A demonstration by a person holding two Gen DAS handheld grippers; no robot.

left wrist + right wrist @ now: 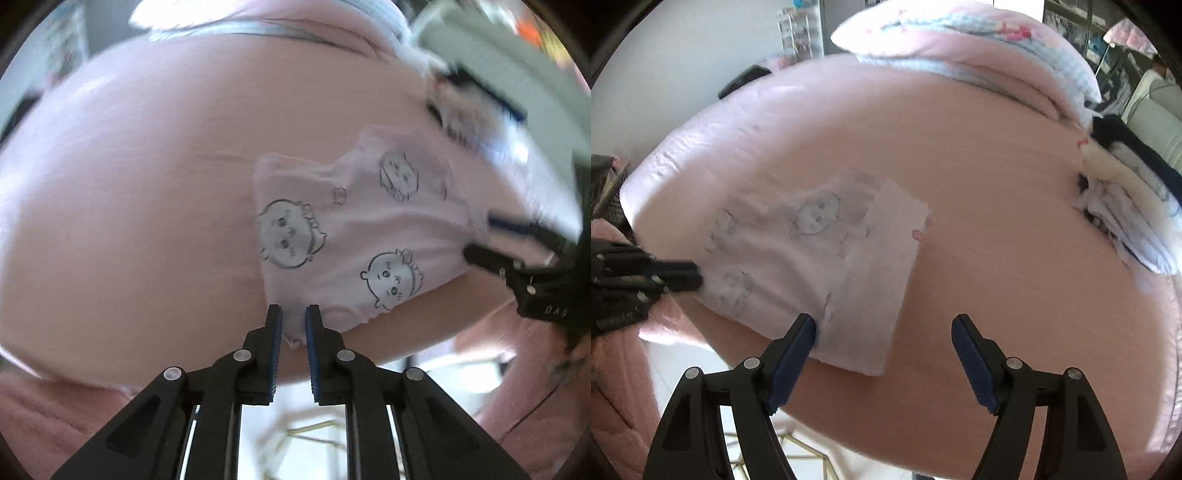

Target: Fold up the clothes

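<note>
A pale pink garment (351,236) printed with cartoon faces lies partly folded on the pink bed (129,203). My left gripper (293,328) is at the garment's near edge, its jaws nearly together with the hem pinched between them. In the right wrist view the garment (812,266) lies flat, one flap turned over on its right side. The left gripper (683,275) holds its left edge there. My right gripper (884,332) stands open over the garment's near corner, its left fingertip (807,332) touching the cloth. In the left wrist view the right gripper (493,242) shows blurred at the garment's far side.
A pile of clothes (1126,206) sits at the bed's right side. Folded bedding (960,37) lies at the back. A black object (742,81) rests at the far left edge. Below the near bed edge (923,435) I see floor and a gold wire frame (798,454).
</note>
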